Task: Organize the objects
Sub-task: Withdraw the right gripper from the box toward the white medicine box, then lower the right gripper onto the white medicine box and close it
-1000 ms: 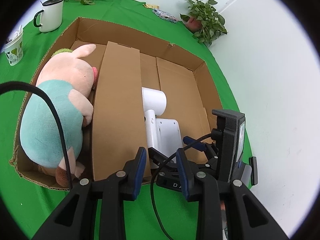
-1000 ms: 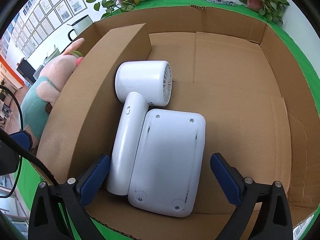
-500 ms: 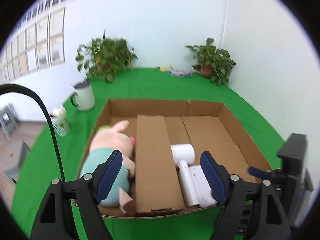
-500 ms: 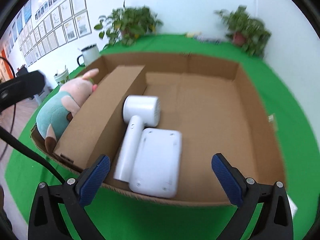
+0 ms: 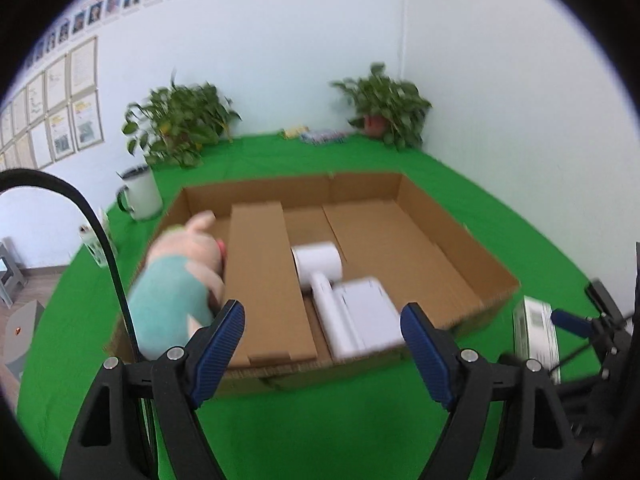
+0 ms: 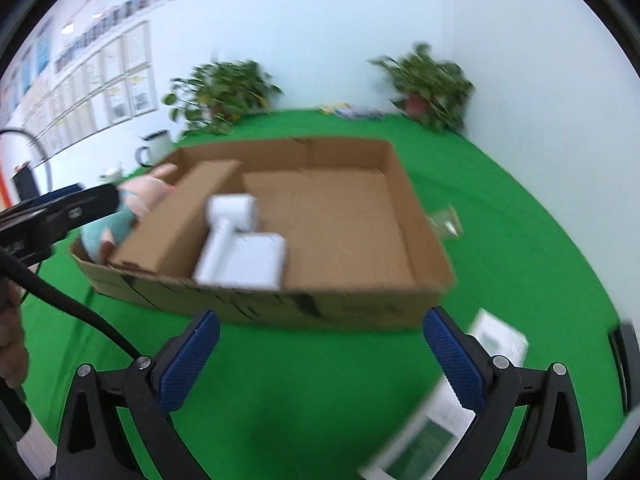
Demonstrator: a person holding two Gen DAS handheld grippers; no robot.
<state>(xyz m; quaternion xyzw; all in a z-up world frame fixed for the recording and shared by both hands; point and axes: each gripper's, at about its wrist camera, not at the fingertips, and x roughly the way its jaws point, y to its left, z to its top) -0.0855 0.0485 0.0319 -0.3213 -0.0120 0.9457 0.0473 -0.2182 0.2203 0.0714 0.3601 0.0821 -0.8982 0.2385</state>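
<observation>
Your left gripper [image 5: 322,328] and right gripper [image 6: 322,344] jaws wide apart, empty, brown cardboard box [image 6: 332,306] markings blurred, white-green printed carton [image 6: 432,432] text unreadable, green bench [image 6: 520,248].

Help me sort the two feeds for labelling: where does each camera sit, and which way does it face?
Left wrist: rides the open left gripper, facing down over the cardboard box; the right gripper's tool shows at right.
Right wrist: rides the open right gripper, facing the box's near wall; the left tool and a hand show at left.
Shared: box, plush pig, white hair dryer, mug, plants.

Black tool [image 5: 322,332], ribbed blue pads [image 5: 218,348], silver screws
</observation>
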